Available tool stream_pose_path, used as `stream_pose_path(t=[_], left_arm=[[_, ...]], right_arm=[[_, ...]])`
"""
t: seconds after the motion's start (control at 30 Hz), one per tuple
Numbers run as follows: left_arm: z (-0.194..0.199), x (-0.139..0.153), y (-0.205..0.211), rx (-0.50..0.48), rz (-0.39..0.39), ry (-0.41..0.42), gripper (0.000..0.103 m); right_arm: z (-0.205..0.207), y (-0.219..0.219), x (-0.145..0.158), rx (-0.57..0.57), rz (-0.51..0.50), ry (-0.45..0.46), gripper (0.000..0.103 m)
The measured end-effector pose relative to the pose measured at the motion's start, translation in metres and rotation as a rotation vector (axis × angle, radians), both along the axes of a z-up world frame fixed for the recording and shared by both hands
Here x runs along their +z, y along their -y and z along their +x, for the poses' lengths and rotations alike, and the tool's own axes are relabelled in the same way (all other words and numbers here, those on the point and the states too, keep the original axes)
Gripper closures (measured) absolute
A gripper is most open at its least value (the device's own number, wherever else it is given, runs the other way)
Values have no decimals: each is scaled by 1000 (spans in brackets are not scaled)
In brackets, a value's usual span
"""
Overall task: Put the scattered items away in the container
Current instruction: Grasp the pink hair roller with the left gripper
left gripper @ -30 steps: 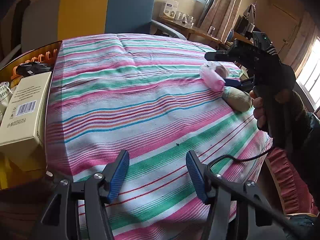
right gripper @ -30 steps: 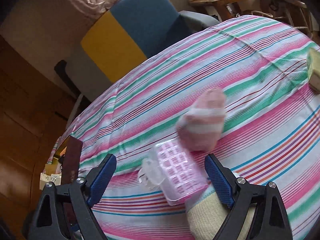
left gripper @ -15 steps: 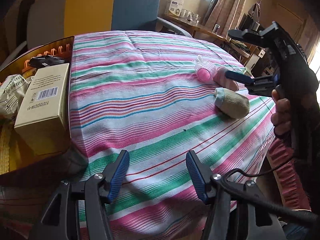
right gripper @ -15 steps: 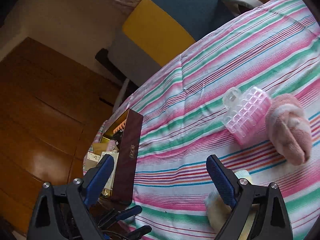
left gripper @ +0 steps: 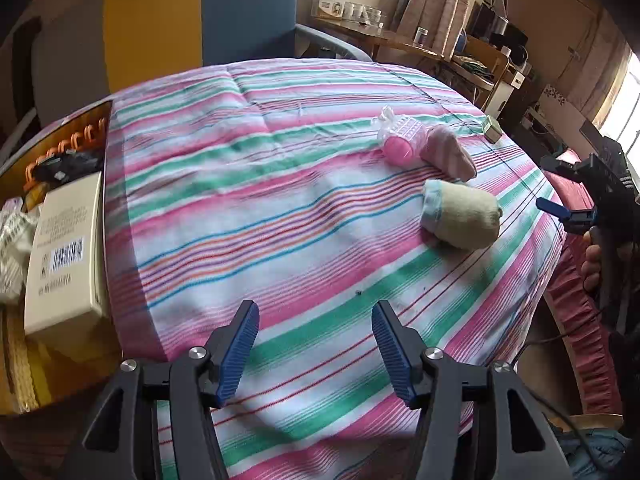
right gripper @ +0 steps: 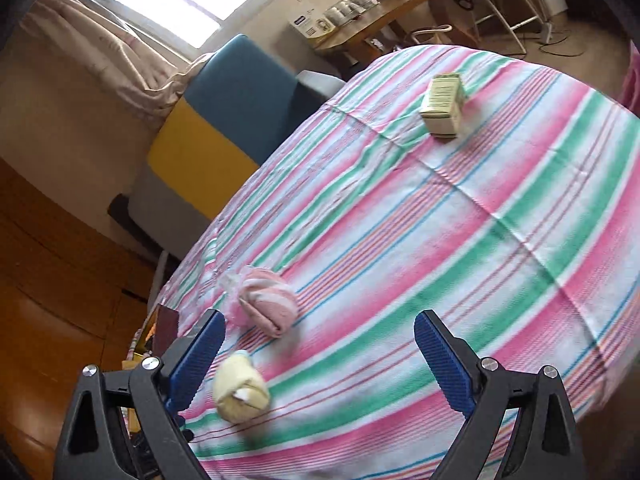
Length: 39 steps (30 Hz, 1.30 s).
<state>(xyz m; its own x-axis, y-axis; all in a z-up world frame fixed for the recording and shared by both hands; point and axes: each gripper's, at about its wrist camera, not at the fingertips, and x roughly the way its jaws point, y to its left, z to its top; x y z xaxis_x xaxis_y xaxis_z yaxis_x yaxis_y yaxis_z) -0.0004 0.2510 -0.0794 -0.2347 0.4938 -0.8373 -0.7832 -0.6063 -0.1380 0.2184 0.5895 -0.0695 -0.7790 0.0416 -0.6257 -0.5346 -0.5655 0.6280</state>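
Observation:
My left gripper [left gripper: 316,352] hangs open and empty over the near part of the striped cloth. Far right on the cloth lie a pink plastic case [left gripper: 400,140], a rolled pink sock [left gripper: 448,152] and a rolled cream sock [left gripper: 460,216]. A small green box [left gripper: 492,128] sits behind them. The dark red container [left gripper: 108,184] stands at the left edge, a cream carton [left gripper: 64,248] inside. My right gripper [right gripper: 320,360] is open with only cloth between its fingers. The cream sock [right gripper: 240,388] lies by its left finger, the pink sock [right gripper: 268,304] just beyond, the small box [right gripper: 442,108] far off.
A blue and yellow armchair [left gripper: 200,20] stands behind the table. A wooden desk [left gripper: 380,36] with boxes and jars lines the back wall by the curtains. A hand [left gripper: 592,256] holds the right gripper [left gripper: 554,184] past the table's right edge.
The right gripper has drawn back from the pink case and socks toward the table's right edge, and its view has swung right. The case now lies free on the cloth. The left gripper barely moved.

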Motion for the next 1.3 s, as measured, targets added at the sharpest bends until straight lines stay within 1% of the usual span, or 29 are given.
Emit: stream_pose_path(t=[0.1, 0.23, 0.37, 0.5, 0.53, 0.63, 0.87, 0.97, 1.03, 1.1, 1.2, 1.3], left_arm=[[-3, 12, -21, -30, 16, -12, 43], [-10, 28, -57, -84, 22, -54, 43], [-24, 32, -96, -139, 11, -64, 43], [-32, 28, -131, -212, -9, -82, 43], [-34, 26, -138, -224, -14, -79, 43], [-45, 15, -159, -258, -34, -50, 43], [-60, -8, -188, -328, -61, 18, 43], [-60, -15, -198, -351, -62, 30, 43], [-59, -18, -203, -353, -62, 20, 46], [-58, -19, -204, -353, -47, 14, 58], [-55, -18, -199, -342, -34, 2, 60], [-55, -17, -183, -309, -19, 15, 61]], right_arm=[[-8, 8, -5, 10, 48, 43, 7], [-32, 27, -3, 68, 188, 104, 7], [-52, 47, -6, 146, 291, 145, 7], [-63, 57, -21, 200, 301, 178, 6], [-63, 59, -22, 205, 322, 177, 6], [-64, 60, -24, 215, 325, 155, 0], [-66, 56, -27, 204, 344, 100, 0], [-67, 54, -28, 198, 352, 81, 0], [-69, 53, -29, 193, 357, 72, 0], [-71, 53, -30, 193, 363, 73, 0], [-72, 52, -31, 195, 366, 68, 0], [-73, 53, -31, 193, 375, 71, 0]])
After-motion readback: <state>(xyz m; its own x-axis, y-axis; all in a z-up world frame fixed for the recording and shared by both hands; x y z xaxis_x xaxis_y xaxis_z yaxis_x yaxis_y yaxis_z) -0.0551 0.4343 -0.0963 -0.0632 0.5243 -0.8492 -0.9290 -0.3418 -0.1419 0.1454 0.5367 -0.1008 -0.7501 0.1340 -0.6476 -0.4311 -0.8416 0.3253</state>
